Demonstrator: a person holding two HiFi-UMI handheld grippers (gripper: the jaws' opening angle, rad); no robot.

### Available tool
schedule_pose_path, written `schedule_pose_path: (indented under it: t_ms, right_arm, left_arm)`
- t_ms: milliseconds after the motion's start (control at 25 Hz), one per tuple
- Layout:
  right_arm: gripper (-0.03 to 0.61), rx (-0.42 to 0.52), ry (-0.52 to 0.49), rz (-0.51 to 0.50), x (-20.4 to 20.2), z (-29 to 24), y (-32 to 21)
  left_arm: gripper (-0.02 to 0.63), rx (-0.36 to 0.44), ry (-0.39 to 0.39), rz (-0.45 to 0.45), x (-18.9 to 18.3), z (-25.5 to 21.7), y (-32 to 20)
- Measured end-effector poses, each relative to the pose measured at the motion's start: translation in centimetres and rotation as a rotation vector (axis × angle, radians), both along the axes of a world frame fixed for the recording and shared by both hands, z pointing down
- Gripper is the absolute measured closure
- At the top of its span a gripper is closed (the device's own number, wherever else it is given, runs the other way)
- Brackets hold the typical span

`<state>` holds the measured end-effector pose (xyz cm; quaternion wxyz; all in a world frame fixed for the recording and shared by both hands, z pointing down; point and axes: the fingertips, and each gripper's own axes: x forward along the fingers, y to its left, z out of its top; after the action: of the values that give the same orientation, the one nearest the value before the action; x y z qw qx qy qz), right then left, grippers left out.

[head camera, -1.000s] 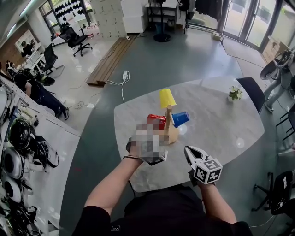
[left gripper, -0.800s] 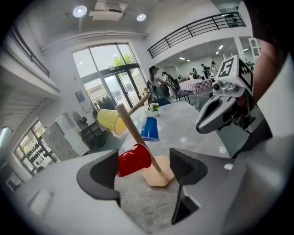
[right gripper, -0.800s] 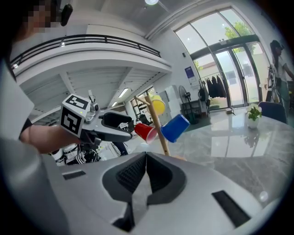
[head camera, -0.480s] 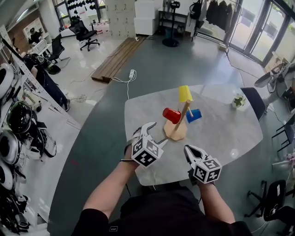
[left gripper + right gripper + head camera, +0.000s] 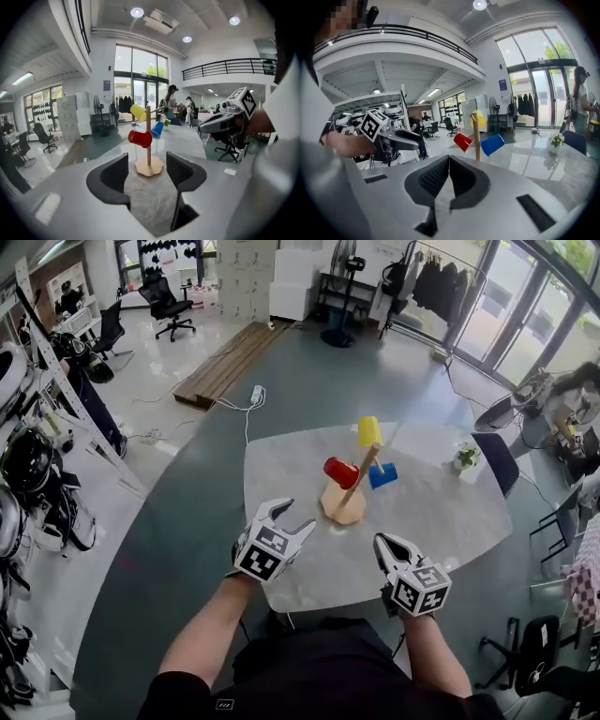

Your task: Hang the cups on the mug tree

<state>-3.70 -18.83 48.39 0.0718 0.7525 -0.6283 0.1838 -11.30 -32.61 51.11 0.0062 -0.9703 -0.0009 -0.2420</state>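
The wooden mug tree [image 5: 345,505] stands mid-table with three cups on its pegs: a red cup [image 5: 340,472], a yellow cup [image 5: 368,431] and a blue cup [image 5: 382,475]. My left gripper [image 5: 287,518] hovers over the table's near edge, well short of the tree. It is open and empty, and its jaws have just been closing. In the left gripper view the tree [image 5: 149,166] and red cup [image 5: 139,138] lie ahead, beyond the fingers [image 5: 114,176]. My right gripper [image 5: 386,544] is shut and empty at the near right. Its view shows the cups [image 5: 492,144] farther off.
The marble table [image 5: 441,521] also carries a small potted plant [image 5: 466,457] at its far right. A dark chair [image 5: 500,454] stands behind it. Racks of gear [image 5: 28,465] line the left, and planks [image 5: 225,362] lie on the floor beyond.
The left gripper has drawn back from the mug tree toward the table's near left edge and rolled, leaving the red cup on its peg. Its jaws stand narrower. The right gripper stays shut.
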Motion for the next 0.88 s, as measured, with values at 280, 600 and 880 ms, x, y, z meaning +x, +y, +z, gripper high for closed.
schedule_pose_path:
  t_ms: [280, 600, 880]
  right_arm:
    - [0.566, 0.084, -0.008, -0.051, 1.4, -2.5, 1.1]
    - [0.566, 0.095, 0.090, -0.166, 3.3, -4.3, 3.8]
    - [0.566, 0.200, 0.040, -0.107, 6.6, -6.3, 5.9]
  left_arm:
    - [0.369, -0.121, 0.085, -0.123, -0.3, -1.8, 0.5]
    - [0.413, -0.190, 0.086, -0.180, 2.2, -1.5, 3.9]
    - [0.485, -0.143, 0.128, -0.182, 3.2, -3.9, 5.7]
